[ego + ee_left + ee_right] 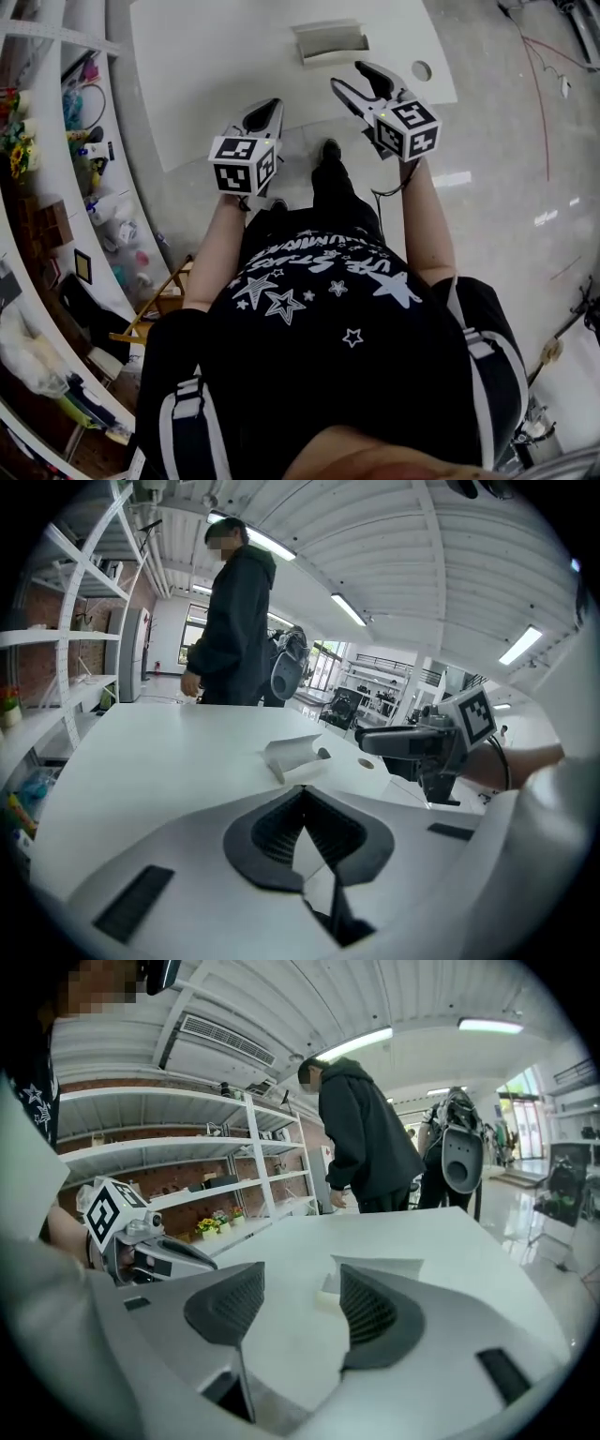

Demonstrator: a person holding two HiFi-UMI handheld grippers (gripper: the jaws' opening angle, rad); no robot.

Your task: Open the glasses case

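Observation:
The glasses case (330, 42) is a pale, angular box lying on the white table (216, 56) near its far edge. My right gripper (349, 75) hovers just short of it, jaws open with nothing between them. In the right gripper view the case (377, 1270) shows through the gap of the open gripper (300, 1283). My left gripper (272, 103) hangs over the table's near edge, left of the case and farther from it, jaws shut and empty. From the left gripper (302, 794) the case (295, 755) lies ahead, with the right gripper (422, 742) beside it.
A round cable hole (421, 70) sits in the table right of the case. A person in a dark hoodie (232, 630) stands beyond the table's far side. Shelving with small items (56, 187) runs along my left. Cables (548, 56) lie on the floor to the right.

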